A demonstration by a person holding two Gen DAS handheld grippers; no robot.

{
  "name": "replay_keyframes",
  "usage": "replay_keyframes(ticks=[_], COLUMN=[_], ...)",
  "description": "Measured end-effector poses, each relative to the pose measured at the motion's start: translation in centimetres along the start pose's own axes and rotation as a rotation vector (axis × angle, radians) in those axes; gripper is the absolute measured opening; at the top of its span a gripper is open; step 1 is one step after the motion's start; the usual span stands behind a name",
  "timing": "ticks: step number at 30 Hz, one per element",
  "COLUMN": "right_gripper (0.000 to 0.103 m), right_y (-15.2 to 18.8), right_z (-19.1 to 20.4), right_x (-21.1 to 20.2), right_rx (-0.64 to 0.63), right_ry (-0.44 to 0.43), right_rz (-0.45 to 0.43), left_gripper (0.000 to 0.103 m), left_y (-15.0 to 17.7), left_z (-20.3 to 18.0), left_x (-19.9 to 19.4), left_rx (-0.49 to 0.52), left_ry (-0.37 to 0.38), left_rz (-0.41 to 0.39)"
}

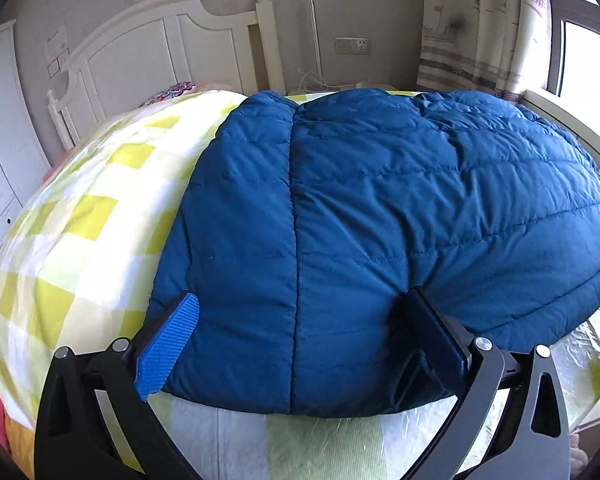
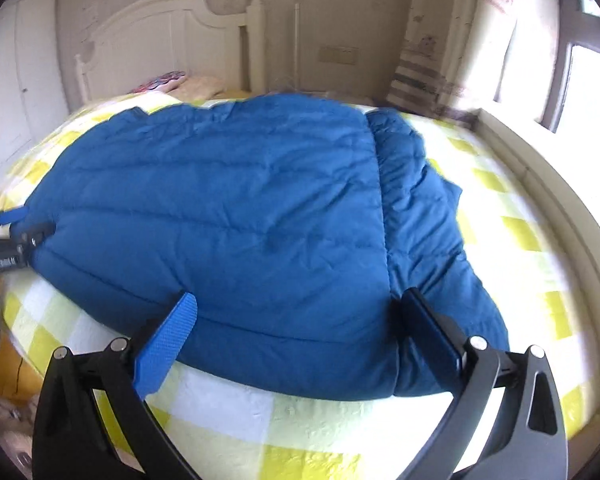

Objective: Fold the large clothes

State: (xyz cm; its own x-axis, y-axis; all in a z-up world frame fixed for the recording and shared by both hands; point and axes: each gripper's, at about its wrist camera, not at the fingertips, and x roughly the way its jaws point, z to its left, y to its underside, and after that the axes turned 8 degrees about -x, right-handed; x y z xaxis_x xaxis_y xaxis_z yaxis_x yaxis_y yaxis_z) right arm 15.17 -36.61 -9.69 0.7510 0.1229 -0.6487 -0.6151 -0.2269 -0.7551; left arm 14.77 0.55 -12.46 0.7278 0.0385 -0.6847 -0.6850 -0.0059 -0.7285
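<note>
A blue quilted down jacket point(image 1: 380, 208) lies flat on a bed with a yellow-and-white checked cover point(image 1: 92, 216). My left gripper point(image 1: 300, 314) is open wide, and its blue pad and black finger straddle the jacket's near edge. In the right wrist view the jacket point(image 2: 228, 208) stretches across the bed, with a rumpled sleeve point(image 2: 420, 200) lying along its right side. My right gripper point(image 2: 299, 299) is also open, its fingers on either side of the near hem. The left gripper point(image 2: 24, 224) shows at the jacket's far left end.
A white headboard point(image 1: 160, 40) and a patterned pillow point(image 1: 172, 92) are at the far end. A white wardrobe point(image 1: 0, 140) stands on the left. A curtain point(image 1: 472, 20) and a bright window point(image 2: 588, 92) are at the right, beside the bed's pale frame point(image 2: 548, 184).
</note>
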Motion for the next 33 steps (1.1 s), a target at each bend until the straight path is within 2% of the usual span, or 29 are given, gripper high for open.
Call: replay_keyframes(ticks=[3,6,9,12,15,16,17,18,20,25,26,29,31,32,33], right_gripper=[0.100,0.100,0.101,0.100,0.100,0.100,0.100,0.100,0.101,0.100,0.100,0.100,0.101,0.101,0.101], right_y=[-0.6,-0.3,0.8,0.5,1.0,1.5,2.1,2.8,3.4,2.2,1.8,0.9,1.1,1.5,1.9], right_z=[2.4,3.6,2.0,0.0,-2.5,-3.7,-4.3,-4.8,-5.2,-4.5,-4.1,-2.5,-0.9,-0.2,0.3], right_x=[-1.7,0.4,1.5,0.4,-0.7,-0.4,0.2,0.8,1.3,0.7,0.1,-0.7,0.8,1.6,1.9], right_rx=[-0.065,-0.138,-0.097,-0.055,0.030,0.060,0.074,0.083,0.099,0.082,0.079,0.057,0.010,-0.015,-0.025], right_ry=[-0.026,0.001,-0.066,-0.047,0.032,0.052,0.058,0.025,0.006,0.062,0.082,0.050,0.015,0.023,0.056], right_rz=[-0.075,-0.015,-0.029,-0.007,-0.025,-0.006,0.019,0.023,0.008,0.049,0.027,-0.038,-0.009,0.004,-0.019], left_gripper=[0.099,0.099,0.099,0.099,0.099,0.099,0.099,0.099,0.099,0.099,0.099,0.099,0.099,0.099,0.099], left_y=[0.0,-0.1,-0.1,0.0,0.1,0.1,0.1,0.2,0.2,0.1,0.1,-0.2,-0.6,-0.9,-1.4], left_z=[0.0,0.0,0.0,0.1,0.1,0.2,0.2,0.2,0.2,0.2,0.2,-0.1,-0.5,-1.1,-2.0], left_x=[0.1,0.2,0.3,0.3,0.2,0.2,0.2,0.2,0.1,0.1,0.1,-0.6,-1.9,-3.1,-4.0], left_rx=[-0.002,0.001,0.002,0.003,0.001,0.001,0.000,-0.001,-0.003,-0.002,-0.001,-0.013,-0.018,-0.005,0.022], left_ry=[0.012,0.012,0.022,0.028,0.031,0.032,0.034,0.036,0.039,0.040,0.039,0.015,0.025,0.044,0.057], left_rz=[0.001,-0.001,-0.002,-0.004,-0.008,-0.009,-0.009,-0.009,-0.009,-0.009,-0.009,-0.008,-0.049,-0.087,-0.118])
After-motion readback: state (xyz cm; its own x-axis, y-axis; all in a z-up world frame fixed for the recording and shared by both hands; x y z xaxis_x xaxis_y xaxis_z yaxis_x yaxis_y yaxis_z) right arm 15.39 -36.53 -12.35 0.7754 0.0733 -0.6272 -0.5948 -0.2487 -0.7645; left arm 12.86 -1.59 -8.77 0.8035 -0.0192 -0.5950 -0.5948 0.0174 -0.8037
